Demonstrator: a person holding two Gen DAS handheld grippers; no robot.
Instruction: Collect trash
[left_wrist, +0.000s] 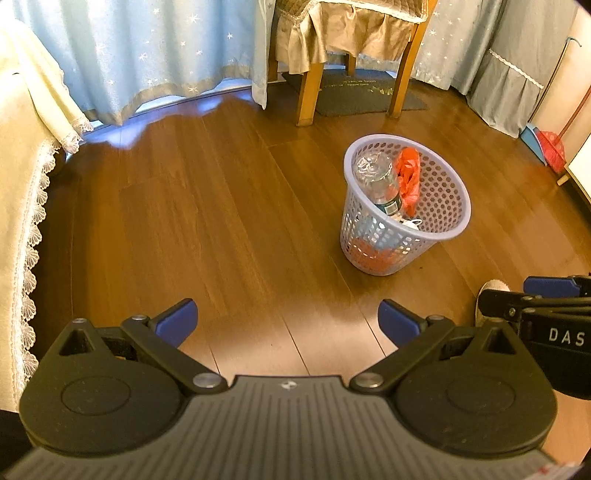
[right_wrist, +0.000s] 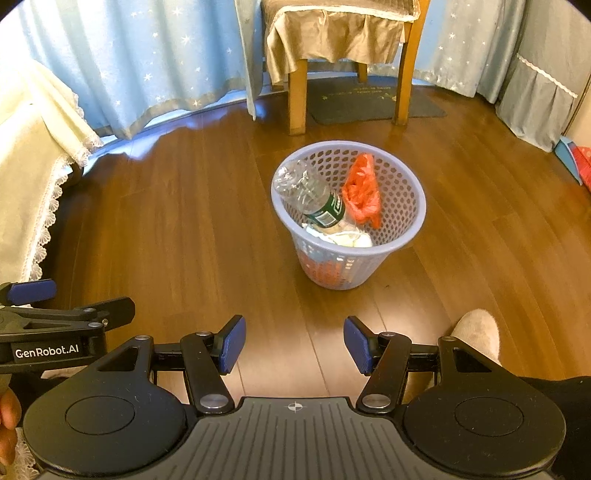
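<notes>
Brown wooden floor fills both views, its planks glossy under light from pale blue star-patterned curtains that hang along the far side; a wooden chair draped in tan cloth stands on a dark mat before the curtains; a cream cloth with a lace edge hangs down at the left; a red broom and blue dustpan lean near the far right corner. On the floor in front of the chair stands a lavender perforated waste basket, upright; inside it lie a crushed clear plastic bottle with a green label, tilted neck-down against the left wall, a crumpled orange-red plastic bag beside it on the right, and white crumpled paper underneath; more orange shows through the holes low in the basket's side. Left gripper hangs above bare floor, its blue-padded jaws spread wide with nothing between them; the basket sits ahead and to its right, well apart. Right gripper also hangs over bare floor with jaws parted, somewhat less widely, and empty; the basket lies straight ahead of it, clear of the pads. Each gripper appears at the edge of the other's view, side by side; a light-coloured slipper rests on the floor just right of the right gripper.
</notes>
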